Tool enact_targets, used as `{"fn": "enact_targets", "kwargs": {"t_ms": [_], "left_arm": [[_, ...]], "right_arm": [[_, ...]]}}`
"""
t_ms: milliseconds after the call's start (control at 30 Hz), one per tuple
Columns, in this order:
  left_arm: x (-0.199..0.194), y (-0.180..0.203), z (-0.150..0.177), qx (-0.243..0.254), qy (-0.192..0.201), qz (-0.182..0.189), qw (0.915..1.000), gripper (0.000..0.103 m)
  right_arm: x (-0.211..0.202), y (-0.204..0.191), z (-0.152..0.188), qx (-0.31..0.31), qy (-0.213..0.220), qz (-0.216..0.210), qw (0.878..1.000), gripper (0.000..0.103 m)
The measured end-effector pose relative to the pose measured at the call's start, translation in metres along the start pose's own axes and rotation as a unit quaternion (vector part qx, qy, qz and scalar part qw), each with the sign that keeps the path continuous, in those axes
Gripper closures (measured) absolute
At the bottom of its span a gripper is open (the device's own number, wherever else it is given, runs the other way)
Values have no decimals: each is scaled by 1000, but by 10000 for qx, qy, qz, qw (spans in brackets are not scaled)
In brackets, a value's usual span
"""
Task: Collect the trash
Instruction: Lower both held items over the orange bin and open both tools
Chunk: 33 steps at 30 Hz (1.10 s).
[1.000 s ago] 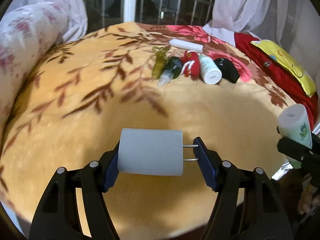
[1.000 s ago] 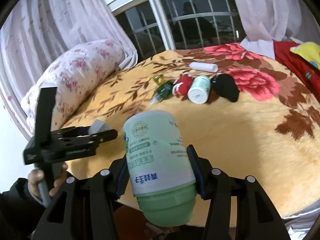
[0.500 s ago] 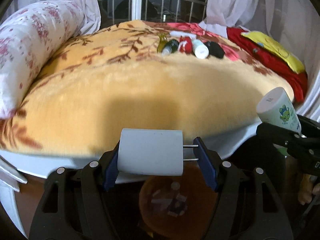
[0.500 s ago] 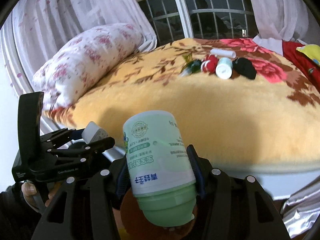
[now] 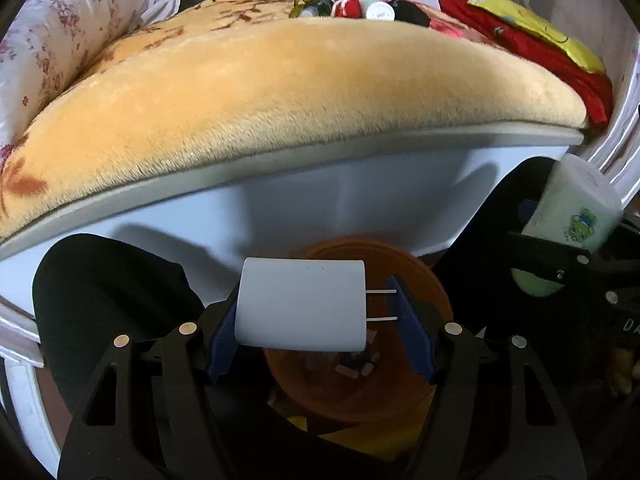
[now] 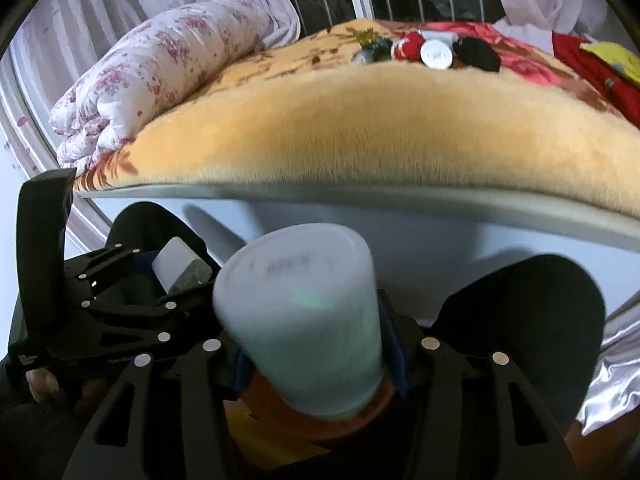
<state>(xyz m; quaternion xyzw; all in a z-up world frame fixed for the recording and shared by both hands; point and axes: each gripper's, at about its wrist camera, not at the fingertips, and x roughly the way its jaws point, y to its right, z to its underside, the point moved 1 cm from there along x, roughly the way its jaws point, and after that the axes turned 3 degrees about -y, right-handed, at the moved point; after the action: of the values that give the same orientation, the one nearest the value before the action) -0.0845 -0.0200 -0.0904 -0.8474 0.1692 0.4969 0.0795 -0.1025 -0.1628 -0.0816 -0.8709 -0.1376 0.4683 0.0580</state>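
Observation:
My left gripper [image 5: 316,312] is shut on a white charger plug [image 5: 300,312], held sideways with its two prongs touching the right pad. It hangs over an orange bin [image 5: 432,280] with scraps inside, on the floor below the bed's edge. My right gripper [image 6: 308,344] has a pale green plastic bottle [image 6: 304,320] between its pads. The bottle is blurred and tipped away from the camera over the same bin [image 6: 272,404], and the jaws are closing on it. The bottle [image 5: 572,212] also shows at the right of the left wrist view. Several more bottles and scraps [image 6: 424,50] lie far back on the bed.
The bed with its orange plush blanket [image 5: 320,80] and white side panel [image 5: 340,208] rises just beyond the bin. A rolled floral quilt [image 6: 160,72] lies on the bed's left. The person's dark-clothed knees [image 5: 104,292] [image 6: 532,312] flank the bin. Red and yellow cloth [image 5: 532,40] lies at right.
Both grippers have drawn back off the bed and sunk to the orange bin beside it. The bottle has tipped in the right gripper and now looks blurred. The charger stays gripped as before.

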Motion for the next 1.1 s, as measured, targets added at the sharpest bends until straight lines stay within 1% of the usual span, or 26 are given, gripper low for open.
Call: {"fn": "enact_targets", "kwargs": {"t_ms": [267, 467, 500, 533, 567, 600, 933, 1000, 1100], "left_arm": [[13, -7, 4, -200, -249, 16, 9995, 36], [18, -7, 5, -232, -343, 57, 9991, 36], [19, -7, 5, -222, -386, 49, 9990, 36], [20, -6, 5, -215, -423, 4, 9989, 33], [21, -7, 5, -210, -436, -38, 9988, 29], [20, -7, 4, -211, -428, -50, 9988, 25], [19, -7, 3, -272, -416, -39, 9988, 24], [19, -6, 2, -265, -410, -51, 9988, 24], [19, -6, 0, -255, -401, -68, 9988, 24]], "right_arm": [[7, 6, 3, 141, -136, -7, 9998, 53], [15, 6, 5, 149, -274, -51, 9995, 54], [16, 6, 5, 152, -303, -61, 9994, 53], [18, 6, 5, 172, -325, -72, 9993, 50], [17, 7, 5, 203, -300, -58, 9993, 42], [15, 8, 5, 228, -248, -29, 9994, 39], [5, 17, 5, 412, -58, -1, 9991, 39], [4, 18, 5, 429, -38, 9, 9991, 36], [1, 19, 5, 422, -5, 38, 9991, 35]]}}
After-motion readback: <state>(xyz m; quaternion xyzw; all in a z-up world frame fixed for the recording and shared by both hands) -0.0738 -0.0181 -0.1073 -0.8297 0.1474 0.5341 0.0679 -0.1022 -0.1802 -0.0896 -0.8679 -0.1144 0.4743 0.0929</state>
